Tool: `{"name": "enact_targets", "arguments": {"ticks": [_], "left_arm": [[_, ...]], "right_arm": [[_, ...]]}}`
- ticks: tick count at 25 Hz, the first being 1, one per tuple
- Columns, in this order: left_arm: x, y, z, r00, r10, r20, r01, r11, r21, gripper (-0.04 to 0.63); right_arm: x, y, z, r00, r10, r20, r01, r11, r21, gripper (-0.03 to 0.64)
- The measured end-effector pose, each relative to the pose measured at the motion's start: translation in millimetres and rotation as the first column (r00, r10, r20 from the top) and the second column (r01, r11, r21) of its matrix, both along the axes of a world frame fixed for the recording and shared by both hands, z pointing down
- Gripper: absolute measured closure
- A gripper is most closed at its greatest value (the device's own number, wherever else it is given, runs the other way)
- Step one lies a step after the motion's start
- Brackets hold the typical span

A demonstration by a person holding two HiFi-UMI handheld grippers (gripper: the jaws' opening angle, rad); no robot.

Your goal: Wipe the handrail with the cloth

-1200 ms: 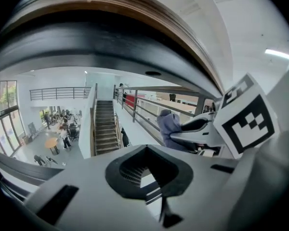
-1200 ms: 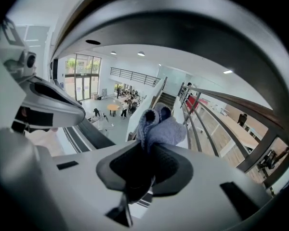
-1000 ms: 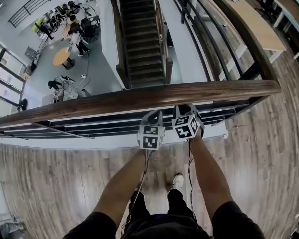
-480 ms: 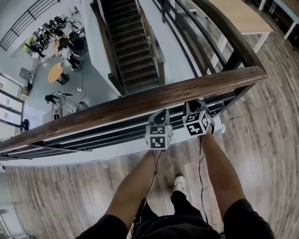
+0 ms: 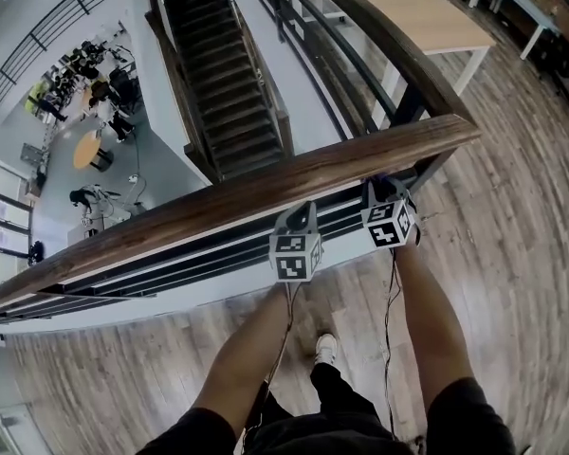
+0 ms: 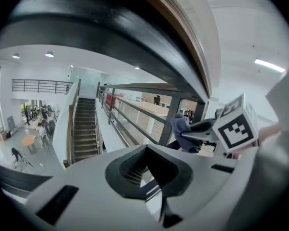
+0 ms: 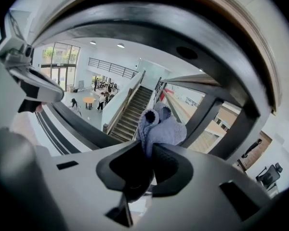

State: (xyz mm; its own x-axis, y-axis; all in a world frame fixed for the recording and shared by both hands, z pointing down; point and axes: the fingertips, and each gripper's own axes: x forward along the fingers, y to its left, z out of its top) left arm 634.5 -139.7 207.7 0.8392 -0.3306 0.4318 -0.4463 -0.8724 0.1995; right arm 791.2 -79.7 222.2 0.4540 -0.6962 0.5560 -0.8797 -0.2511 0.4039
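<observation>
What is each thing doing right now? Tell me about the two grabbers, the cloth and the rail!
Handrail: runs just above both grippers; I can't tell if the cloth touches it.
Left gripper: jaws together, holding nothing.
Right gripper: shut on the cloth.
Cloth: bunched up, sticking out past the jaws.

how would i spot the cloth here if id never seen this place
Find the long brown wooden handrail above the stairwell. Just below it, toward its right end, the right gripper is shut on the cloth, a small bunched wad of pale blue-grey knit, the only soft thing among wood and dark metal bars.
</observation>
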Motion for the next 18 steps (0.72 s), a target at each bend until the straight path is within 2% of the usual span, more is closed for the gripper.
{"name": "enact_targets", "arguments": {"ticks": [6,15,17,18], "left_arm": [[17.9,15.9,6.4,0.998,0.048,0.029,-0.048,0.999,0.008,0.592],[14.2,33.8,14.0,0.998,0.062,0.032,-0.063,0.998,0.029,0.592],[7.1,35.2,14.2,0.997,0.070,0.021,-0.070,0.996,0.046,0.592],[2.0,33.2,13.4,0.996,0.083,0.014,-0.084,0.994,0.068,0.592]], "right_arm": [[49.9,19.5,-5.8,0.999,0.042,-0.021,-0.043,0.999,-0.009,0.549],[81.6,38.9,0.5,0.996,0.078,-0.033,-0.079,0.996,-0.036,0.549],[79.9,42.0,-4.1,0.995,0.098,0.014,-0.098,0.995,0.018,0.549],[74.7,41.0,-11.1,0.993,0.108,0.050,-0.112,0.990,0.082,0.549]]}}
